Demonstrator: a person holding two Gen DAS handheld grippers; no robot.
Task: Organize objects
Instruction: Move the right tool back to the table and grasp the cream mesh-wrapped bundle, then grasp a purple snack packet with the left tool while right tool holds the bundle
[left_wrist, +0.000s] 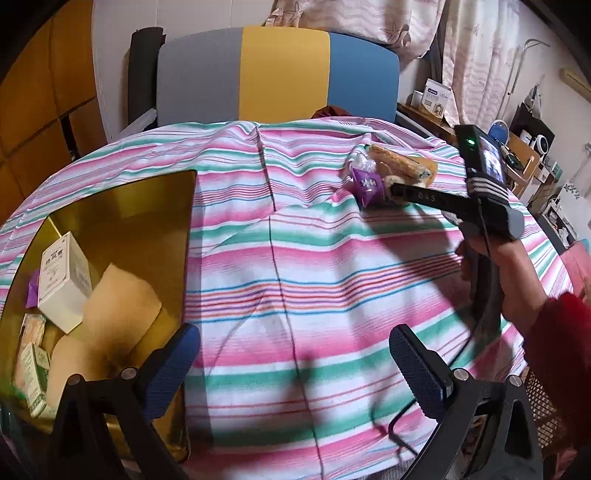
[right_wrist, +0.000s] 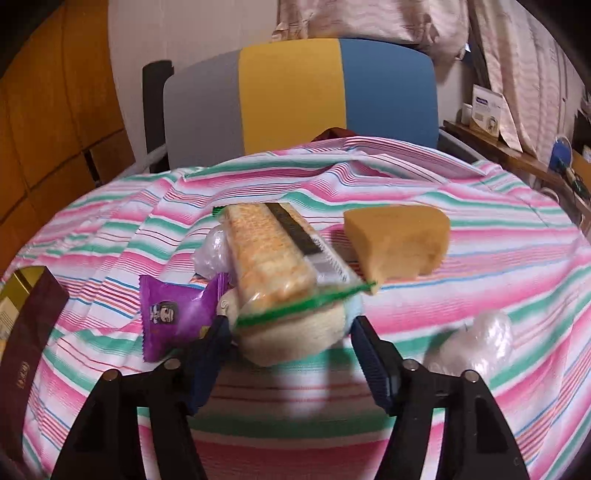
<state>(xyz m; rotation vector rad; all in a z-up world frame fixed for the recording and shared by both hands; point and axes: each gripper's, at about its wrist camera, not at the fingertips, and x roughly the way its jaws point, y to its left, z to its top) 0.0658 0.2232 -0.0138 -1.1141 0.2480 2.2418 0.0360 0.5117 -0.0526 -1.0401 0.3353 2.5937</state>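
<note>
A gold box (left_wrist: 122, 221) sits at the left of the striped cloth, holding a white carton (left_wrist: 64, 277), tan sponges (left_wrist: 114, 306) and small packets. My left gripper (left_wrist: 291, 369) is open and empty beside it. On the cloth's far right lies a pile: a cracker packet (right_wrist: 266, 251), a purple snack packet (right_wrist: 173, 314), a cream soft roll (right_wrist: 295, 336) and a yellow sponge (right_wrist: 399, 243). My right gripper (right_wrist: 288, 343) is open, its fingers on either side of the cream roll under the cracker packet. In the left wrist view it (left_wrist: 399, 192) reaches into the pile.
A grey, yellow and blue chair back (left_wrist: 277, 70) stands behind the table. A clear plastic wad (right_wrist: 480, 339) lies right of my right gripper. A dark brown box lid (right_wrist: 33, 332) shows at the left edge. Shelves with clutter (left_wrist: 517, 147) stand at the right.
</note>
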